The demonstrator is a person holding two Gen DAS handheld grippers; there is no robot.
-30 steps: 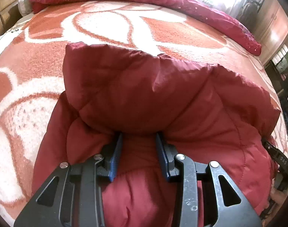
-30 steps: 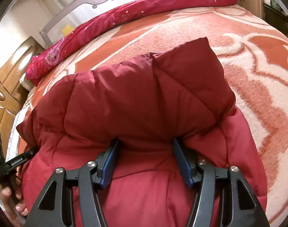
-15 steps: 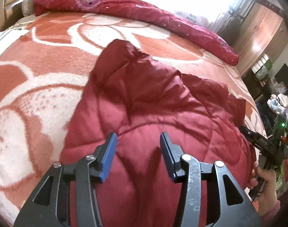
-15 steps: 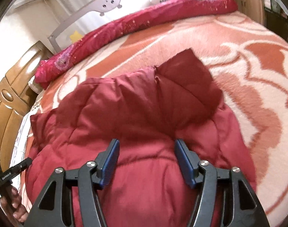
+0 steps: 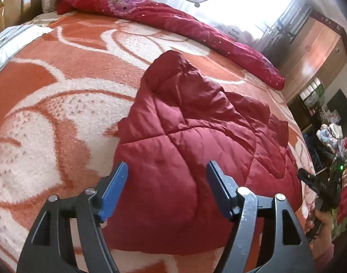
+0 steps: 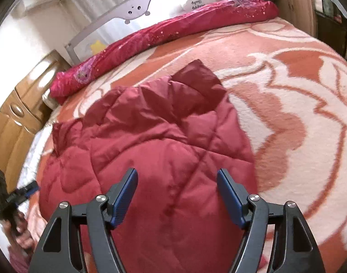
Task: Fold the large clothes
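Observation:
A dark red quilted padded jacket (image 5: pixel 196 141) lies folded over on the orange and white blanket (image 5: pixel 59 95); it fills the middle of the right wrist view too (image 6: pixel 150 141). My left gripper (image 5: pixel 166 168) hovers above its near edge, jaws opening, nothing between the blue pads. My right gripper (image 6: pixel 176 175) hovers above the jacket's near part in the same way, jaws opening and empty. The right gripper's body (image 5: pixel 321 186) shows at the right edge of the left wrist view, held in a hand. The left gripper (image 6: pixel 14 195) shows at the left edge of the right wrist view.
A rolled crimson quilt (image 5: pixel 173 20) (image 6: pixel 173 29) lies along the bed's far side, with a grey bed rail (image 6: pixel 137 4) behind it. A wooden headboard (image 6: pixel 16 122) stands on one side, a wooden wardrobe (image 5: pixel 314 56) and cluttered shelves on the other.
Both grippers let go of the jacket's folded edge, opened wider and drew back and up. The folded part has dropped flat onto the rest of the jacket.

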